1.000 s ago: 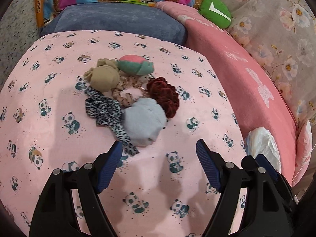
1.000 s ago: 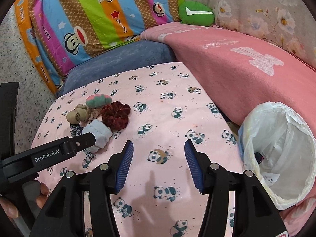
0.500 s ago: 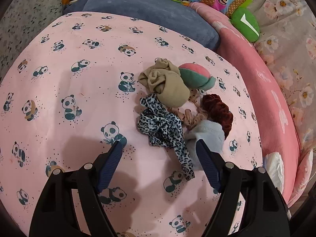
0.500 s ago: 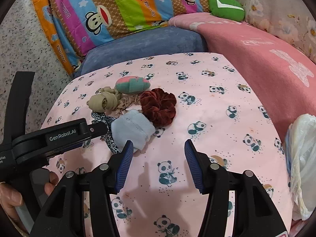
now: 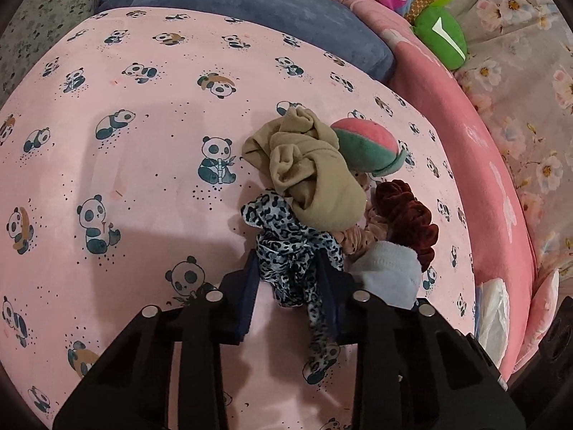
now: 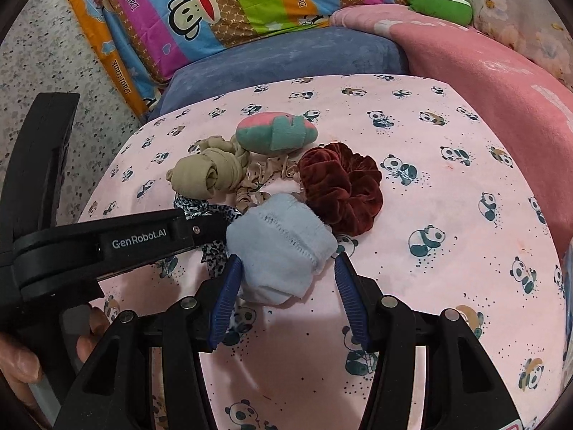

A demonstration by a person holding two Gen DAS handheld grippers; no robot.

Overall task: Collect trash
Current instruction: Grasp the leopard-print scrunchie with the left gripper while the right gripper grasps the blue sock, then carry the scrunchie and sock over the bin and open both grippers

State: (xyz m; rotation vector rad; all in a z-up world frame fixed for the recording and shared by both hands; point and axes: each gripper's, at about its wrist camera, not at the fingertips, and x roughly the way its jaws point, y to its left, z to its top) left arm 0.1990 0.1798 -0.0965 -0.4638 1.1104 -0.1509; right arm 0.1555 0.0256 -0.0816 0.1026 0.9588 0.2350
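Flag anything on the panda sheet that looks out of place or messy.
A jumbled pile sits on the panda sheet: leopard-print scrunchie, knotted beige stocking, maroon scrunchie, pale blue sock, pink-green plush. Nothing looks spilled or damaged.

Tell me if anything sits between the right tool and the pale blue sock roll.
Nothing visible does. The right tool stands open with the pale blue sock roll partly between its fingers. The left tool beside it has been closing on the leopard-print scrunchie.
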